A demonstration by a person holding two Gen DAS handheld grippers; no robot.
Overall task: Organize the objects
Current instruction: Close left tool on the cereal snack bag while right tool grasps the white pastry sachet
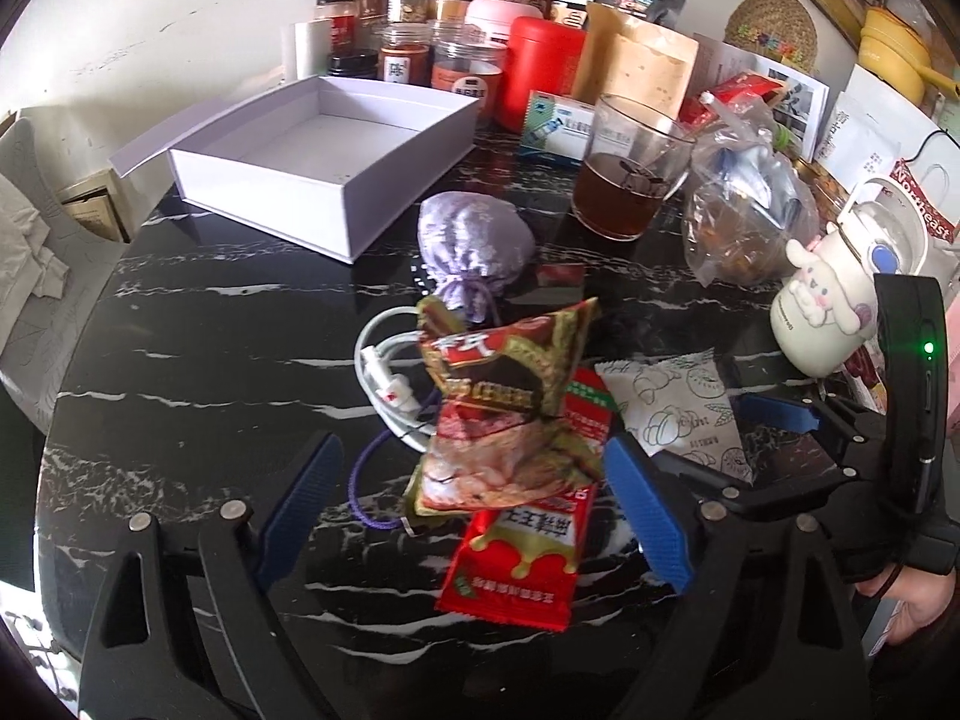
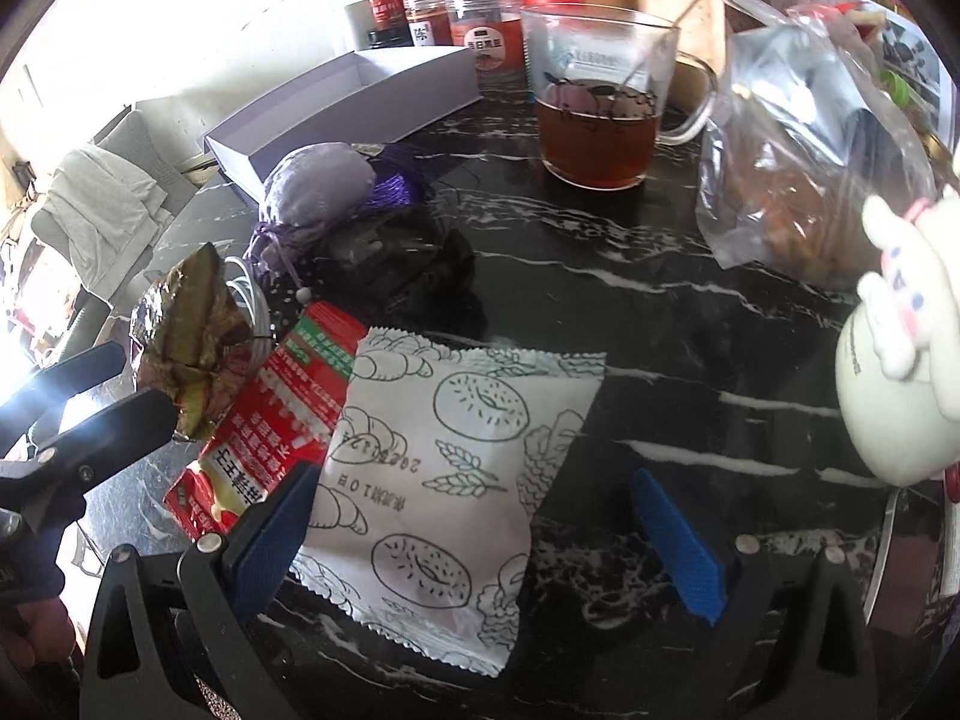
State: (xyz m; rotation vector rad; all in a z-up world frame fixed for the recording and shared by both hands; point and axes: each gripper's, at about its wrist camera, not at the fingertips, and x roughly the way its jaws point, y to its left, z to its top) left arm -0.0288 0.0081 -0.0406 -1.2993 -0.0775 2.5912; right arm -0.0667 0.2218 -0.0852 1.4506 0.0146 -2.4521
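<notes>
A puffy brown and green snack packet (image 1: 504, 414) lies across a long red snack packet (image 1: 522, 546) on the black marble table (image 1: 198, 360). My left gripper (image 1: 474, 510) stands open around both. Its right pad is close to the brown packet's edge and its left pad is well clear. My right gripper (image 2: 474, 540) is open over a white packet printed with bread drawings (image 2: 450, 468). Its left pad overlaps the packet's edge and the right pad stands apart from it. The brown packet (image 2: 192, 348) and red packet (image 2: 270, 420) also show left of it.
An open white box (image 1: 318, 162) sits at the back left, with a purple drawstring pouch (image 1: 474, 246) and a coiled white cable (image 1: 384, 384) in front of it. A glass mug of tea (image 1: 624, 180), a plastic bag (image 1: 744, 210), a white plush-covered bottle (image 1: 828, 312) and several jars (image 1: 414, 60) crowd the back and right.
</notes>
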